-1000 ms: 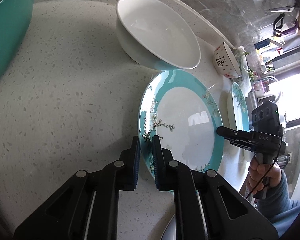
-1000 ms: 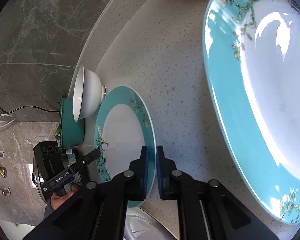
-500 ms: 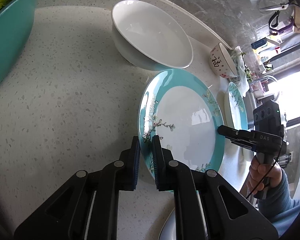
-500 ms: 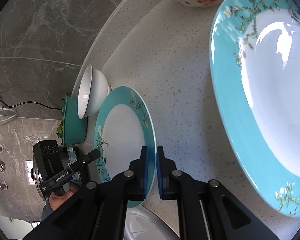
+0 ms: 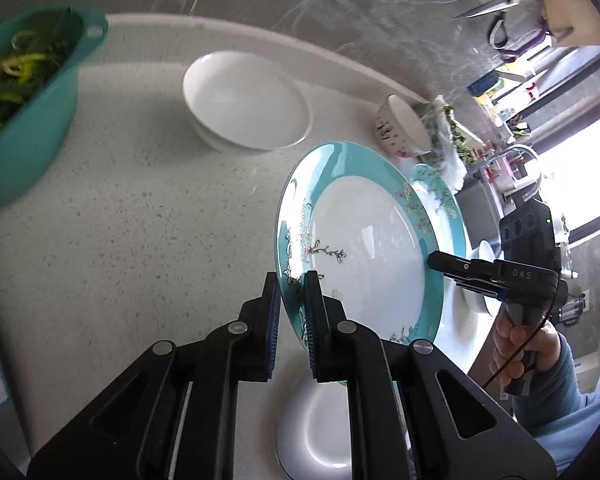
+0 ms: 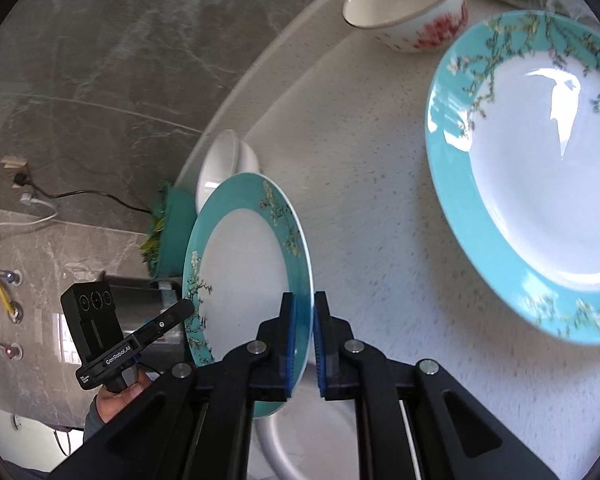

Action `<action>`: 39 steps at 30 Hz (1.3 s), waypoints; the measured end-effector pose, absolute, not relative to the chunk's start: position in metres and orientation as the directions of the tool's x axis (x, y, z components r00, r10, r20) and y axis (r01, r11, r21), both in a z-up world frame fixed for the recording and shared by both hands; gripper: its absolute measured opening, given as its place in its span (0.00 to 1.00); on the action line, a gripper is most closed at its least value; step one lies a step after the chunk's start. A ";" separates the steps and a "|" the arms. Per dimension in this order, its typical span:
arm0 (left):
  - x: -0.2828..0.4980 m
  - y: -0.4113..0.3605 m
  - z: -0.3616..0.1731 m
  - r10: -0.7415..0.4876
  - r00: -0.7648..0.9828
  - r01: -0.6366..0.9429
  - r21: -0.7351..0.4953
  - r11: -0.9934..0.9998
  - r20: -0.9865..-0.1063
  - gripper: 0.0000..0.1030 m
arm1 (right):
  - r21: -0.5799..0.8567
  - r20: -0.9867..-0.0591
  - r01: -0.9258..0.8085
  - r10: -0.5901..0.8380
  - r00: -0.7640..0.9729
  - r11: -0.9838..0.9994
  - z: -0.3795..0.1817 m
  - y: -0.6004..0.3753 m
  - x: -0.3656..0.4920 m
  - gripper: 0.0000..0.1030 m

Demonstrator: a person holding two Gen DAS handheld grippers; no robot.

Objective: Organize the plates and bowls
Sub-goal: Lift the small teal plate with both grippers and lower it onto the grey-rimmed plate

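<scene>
The teal-rimmed plate (image 5: 364,256) is clamped at opposite rims by the left gripper (image 5: 291,312) and right gripper (image 6: 303,332), held tilted above the counter (image 5: 140,200), near its front edge.

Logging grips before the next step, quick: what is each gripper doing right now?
Left gripper: shut on the plate rim.
Right gripper: shut on the same plate's opposite rim.
</scene>
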State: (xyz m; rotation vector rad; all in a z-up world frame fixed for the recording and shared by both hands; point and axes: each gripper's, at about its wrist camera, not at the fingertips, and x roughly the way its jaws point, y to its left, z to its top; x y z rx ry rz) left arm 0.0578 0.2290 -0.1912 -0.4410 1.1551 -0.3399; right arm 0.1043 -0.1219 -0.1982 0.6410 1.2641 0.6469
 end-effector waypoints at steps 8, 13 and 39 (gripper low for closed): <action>0.009 0.216 -0.163 -0.478 0.388 0.039 -0.505 0.862 -0.788 0.09 | 0.749 -0.629 -0.120 0.756 0.184 0.652 -0.173 -0.132 0.069 0.10; -0.024 0.209 -0.169 -0.477 0.371 0.021 -0.507 0.862 -0.796 0.10 | 0.743 -0.639 -0.126 0.753 0.158 0.657 -0.178 -0.137 0.047 0.10; -0.105 0.164 -0.247 -0.359 0.257 0.009 -0.369 0.929 -0.897 0.12 | 0.661 -0.742 -0.112 0.669 0.051 0.742 -0.246 -0.140 -0.019 0.11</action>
